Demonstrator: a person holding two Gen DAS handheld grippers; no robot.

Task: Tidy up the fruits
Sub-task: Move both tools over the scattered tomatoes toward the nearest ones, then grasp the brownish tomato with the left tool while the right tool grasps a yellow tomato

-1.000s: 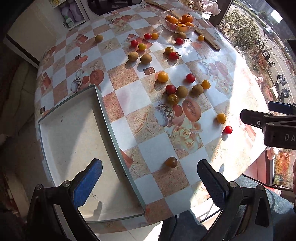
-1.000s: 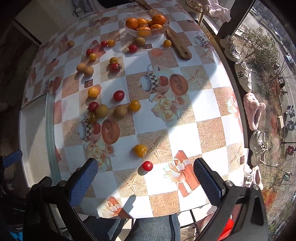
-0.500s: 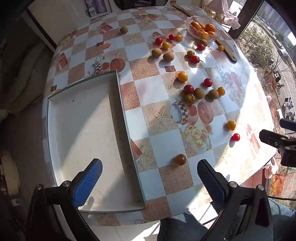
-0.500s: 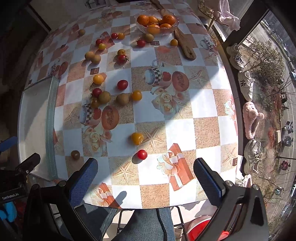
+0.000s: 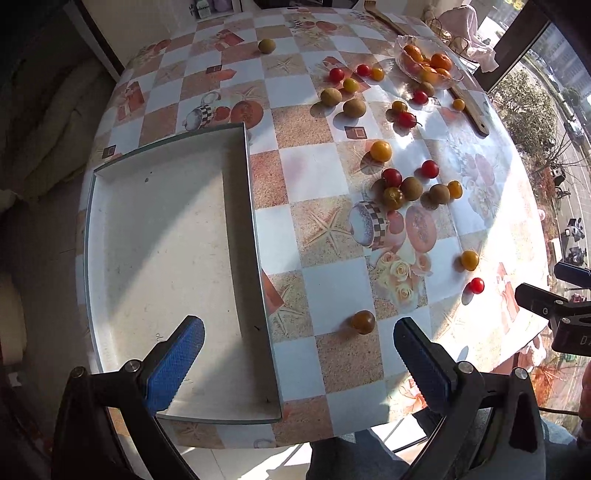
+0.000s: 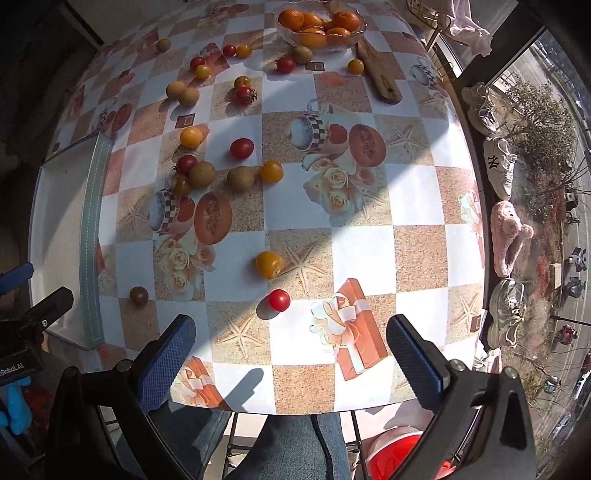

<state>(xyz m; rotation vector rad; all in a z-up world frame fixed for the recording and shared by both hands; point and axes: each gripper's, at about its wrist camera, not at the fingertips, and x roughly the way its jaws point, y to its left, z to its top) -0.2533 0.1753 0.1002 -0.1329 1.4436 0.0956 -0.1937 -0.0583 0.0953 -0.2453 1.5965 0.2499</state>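
Note:
Many small fruits lie loose on the patterned table: red and yellow cherry tomatoes and brown round fruits. A white tray [image 5: 155, 258] sits at the table's left, also seen in the right wrist view [image 6: 62, 206]. My left gripper [image 5: 295, 354] is open above the near table edge, straddling the tray's right wall; a brownish tomato [image 5: 363, 322] lies just ahead. My right gripper [image 6: 290, 354] is open above the near edge; a red tomato [image 6: 279, 300] and a yellow tomato [image 6: 269, 264] lie just ahead of it.
A glass bowl of oranges [image 6: 320, 26] stands at the far side, next to a wooden board [image 6: 376, 74]. A cluster of fruits [image 6: 218, 170] lies mid-table. The table's right edge drops off toward a window ledge with shoes [image 6: 500, 166].
Both grippers have pulled back and up from the table, so more of the tray and table shows. Both stay open. The fruits have not moved.

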